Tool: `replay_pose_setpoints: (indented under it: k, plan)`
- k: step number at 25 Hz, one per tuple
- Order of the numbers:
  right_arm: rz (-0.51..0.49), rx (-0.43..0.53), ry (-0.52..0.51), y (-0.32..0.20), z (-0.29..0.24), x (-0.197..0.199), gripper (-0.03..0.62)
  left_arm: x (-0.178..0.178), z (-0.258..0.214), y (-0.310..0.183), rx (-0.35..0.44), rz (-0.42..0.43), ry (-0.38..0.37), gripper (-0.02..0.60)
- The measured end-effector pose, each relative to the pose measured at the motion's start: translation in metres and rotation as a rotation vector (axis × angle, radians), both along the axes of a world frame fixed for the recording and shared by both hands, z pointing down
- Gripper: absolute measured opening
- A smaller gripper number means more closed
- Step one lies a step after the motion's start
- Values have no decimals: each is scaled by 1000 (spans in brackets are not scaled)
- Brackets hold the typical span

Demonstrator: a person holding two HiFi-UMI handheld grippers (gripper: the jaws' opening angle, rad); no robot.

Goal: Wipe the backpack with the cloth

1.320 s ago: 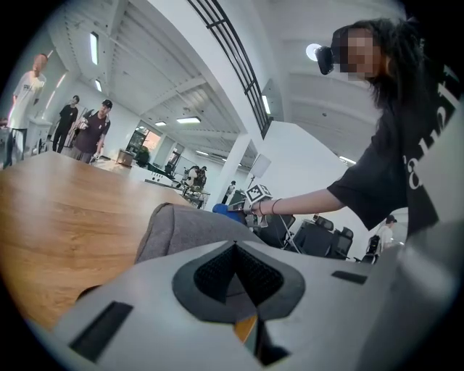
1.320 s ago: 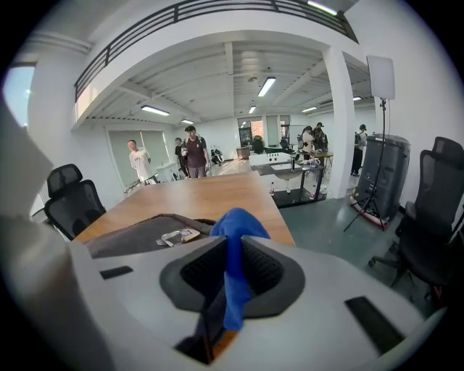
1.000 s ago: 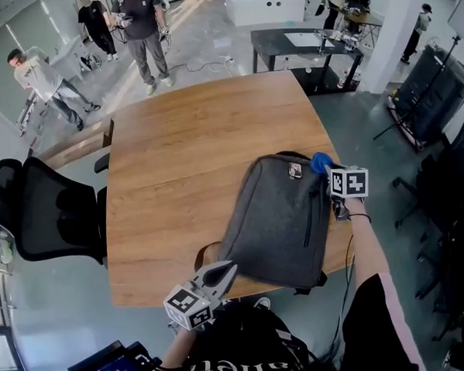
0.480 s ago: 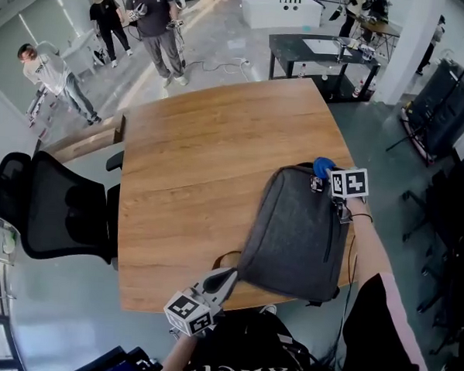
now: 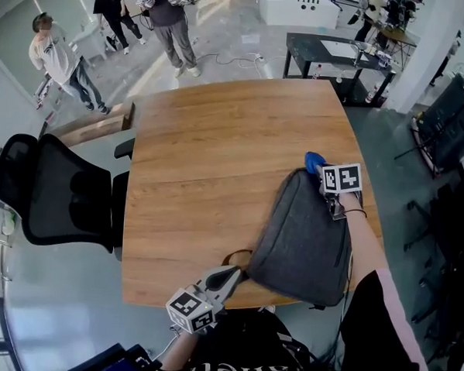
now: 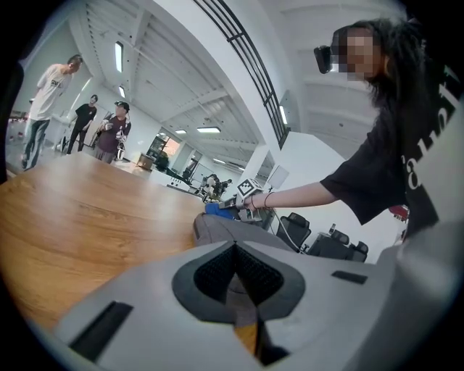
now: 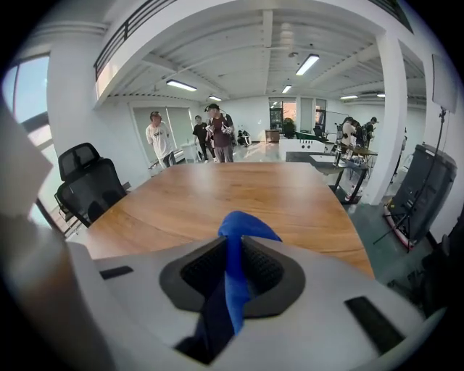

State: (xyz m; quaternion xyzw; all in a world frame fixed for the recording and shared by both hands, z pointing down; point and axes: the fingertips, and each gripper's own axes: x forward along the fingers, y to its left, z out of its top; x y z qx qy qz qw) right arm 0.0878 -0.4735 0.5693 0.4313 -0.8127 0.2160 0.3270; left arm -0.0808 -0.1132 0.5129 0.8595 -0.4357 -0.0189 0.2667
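Head view: a grey backpack [image 5: 303, 239] lies on the right side of a wooden table [image 5: 202, 156], its lower end at the table's near edge. The right gripper [image 5: 322, 168] sits at the backpack's far end, with a blue cloth [image 5: 314, 159] bunched at its tip and touching the bag's top edge. The left gripper [image 5: 235, 276] reaches in from the near edge and meets the backpack's near left corner, just beside a brown strap loop [image 5: 232, 257]. A black office chair [image 5: 57, 195] stands at the table's left, and several people [image 5: 171, 15] stand on the floor beyond the far end.

Left gripper view: the fingers [image 6: 210, 272] are pressed together on a thin grey-brown piece of the backpack [image 6: 232, 230] – which part of it cannot be told. The bag's body rises right behind them. Across it, the other gripper [image 6: 232, 205] holds the blue cloth [image 6: 215, 209] against the far end, with an outstretched arm behind it.

Right gripper view: the fingers [image 7: 268, 268] pinch the blue cloth [image 7: 235, 268] – it stands up in a folded peak above them and hangs down through the gap below. Bare table [image 7: 239, 192] stretches ahead, with the chair [image 7: 87, 185] at the left and the people [image 7: 217, 130] in the background
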Motion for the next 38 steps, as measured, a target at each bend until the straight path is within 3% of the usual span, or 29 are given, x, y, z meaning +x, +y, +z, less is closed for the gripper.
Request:
replay_pose_setpoints:
  k: [14,21,30,38]
  plan:
    - [-138,-7,62,0,1,-67,66,-26,12,1,-9,-67,37,0]
    - [-281,-24,97,16,5,-108,66,-47,10,-5,6,-109,36,0]
    - [-321,-74,225,20,26,-115,66,-62,13,-9,-1,-122,32,0]
    - [-364,-114,232,37,26,-119,66,-63,13,-12,3,-108,30,0]
